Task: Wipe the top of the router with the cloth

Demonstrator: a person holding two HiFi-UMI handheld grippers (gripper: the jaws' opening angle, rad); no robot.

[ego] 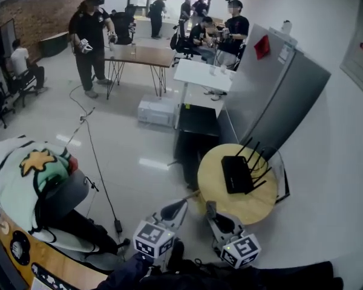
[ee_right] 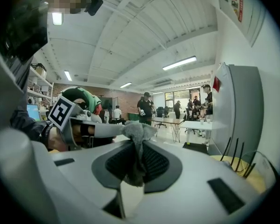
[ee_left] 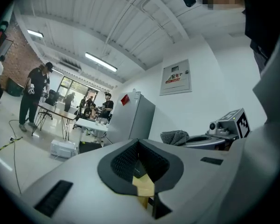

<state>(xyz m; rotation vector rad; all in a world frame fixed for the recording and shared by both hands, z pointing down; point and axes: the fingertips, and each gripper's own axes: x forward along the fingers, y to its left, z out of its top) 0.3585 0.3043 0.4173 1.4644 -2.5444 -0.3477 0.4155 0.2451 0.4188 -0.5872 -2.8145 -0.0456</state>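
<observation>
The black router [ego: 236,173] lies flat on the round yellow table [ego: 215,180], its antennas pointing right; those antennas [ee_right: 235,155] also show at the right edge of the right gripper view. My right gripper [ee_right: 136,158] is shut on a grey cloth [ee_right: 138,133], which bunches up above the jaws. In the head view that gripper [ego: 213,212] hovers just off the table's near edge, short of the router. My left gripper [ego: 173,212] is further left, over the floor, jaws shut with nothing between them [ee_left: 139,160]. From the left gripper view the cloth [ee_left: 174,136] shows atop the right gripper.
A grey cabinet [ego: 278,89] leans behind the table, with a black stand [ego: 196,132] to its left. A cable [ego: 100,174] runs across the floor. A colourful chair [ego: 30,180] sits near left. Several people stand around desks [ego: 142,54] far back.
</observation>
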